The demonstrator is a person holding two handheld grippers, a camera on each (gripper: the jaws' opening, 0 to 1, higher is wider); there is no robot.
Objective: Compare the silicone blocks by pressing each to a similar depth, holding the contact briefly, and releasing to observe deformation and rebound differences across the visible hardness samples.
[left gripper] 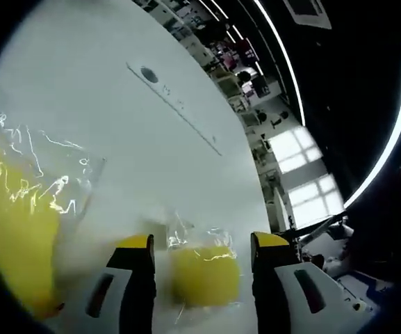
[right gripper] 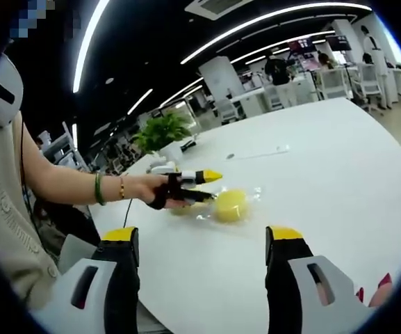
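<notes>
Between my left gripper's (left gripper: pixel 201 254) spread jaws sits a small yellow silicone block (left gripper: pixel 205 275) in clear wrap, not yet squeezed. A second, larger yellow block (left gripper: pixel 12 236) lies off beside it. My right gripper (right gripper: pixel 201 243) hangs released, well back; white table (right gripper: pixel 339 160) runs open beyond.

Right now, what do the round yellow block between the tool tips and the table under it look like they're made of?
Round yellow block: probably soft silicone, going by its matte, rounded surface, under a crinkly clear plastic wrap that catches glints. White table: smooth, hard, faintly glossy, likely laminate, though the look leaves that open.
</notes>
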